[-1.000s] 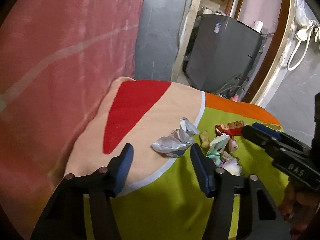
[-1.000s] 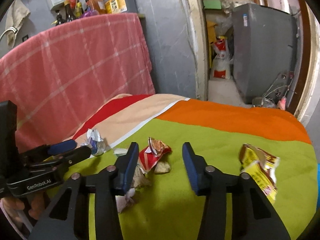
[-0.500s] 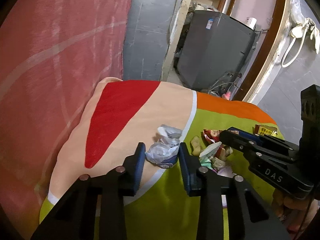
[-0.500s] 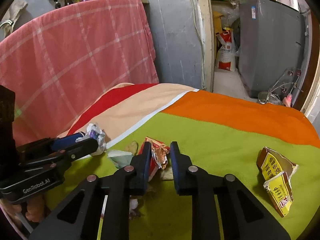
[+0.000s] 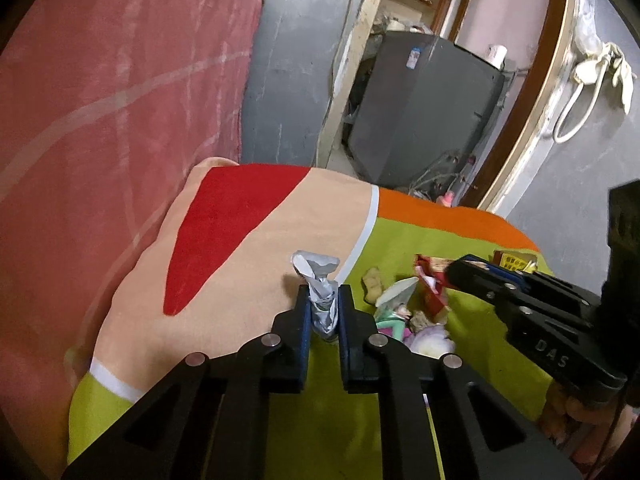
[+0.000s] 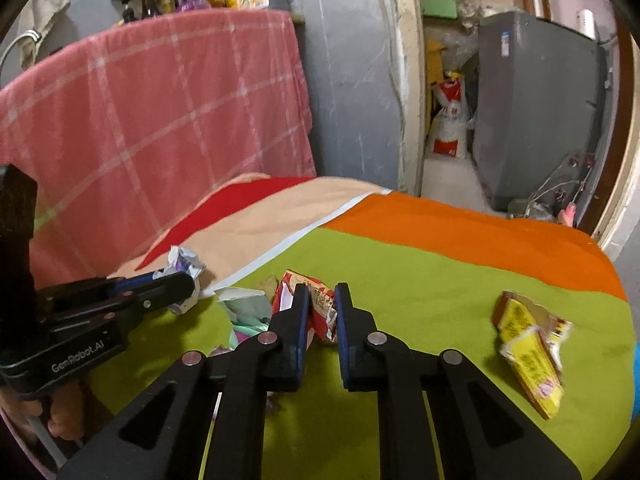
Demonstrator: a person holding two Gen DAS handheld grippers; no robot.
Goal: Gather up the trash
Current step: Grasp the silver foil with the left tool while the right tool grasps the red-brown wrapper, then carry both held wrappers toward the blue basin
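Through the left wrist camera we see our left gripper [image 5: 323, 300] clamped on a crumpled silver wrapper [image 5: 318, 285], whose twisted top sticks up beyond the fingertips over the peach part of the striped cloth [image 5: 256, 280]. Just to the right of that gripper lies a small heap of scraps [image 5: 404, 312] on the green part of the cloth: a pale paper piece, a pink-and-green bit and a tan lump. Further right, our right gripper [image 5: 452, 270] reaches in from the side, with a red wrapper [image 5: 430, 280] at its tip. Beyond it a yellow packet [image 5: 514, 260] shows at the far edge.

Through the right wrist camera we see our right gripper [image 6: 322, 300] closed on the red wrapper [image 6: 320, 304], which is squeezed between the blue pads. Just left of it sits the pale paper piece [image 6: 244, 300], and further left our left gripper [image 6: 180, 280] holds the silver wrapper [image 6: 182, 264]. Well off to the right, the yellow packet [image 6: 528, 344] lies torn on the green cloth.
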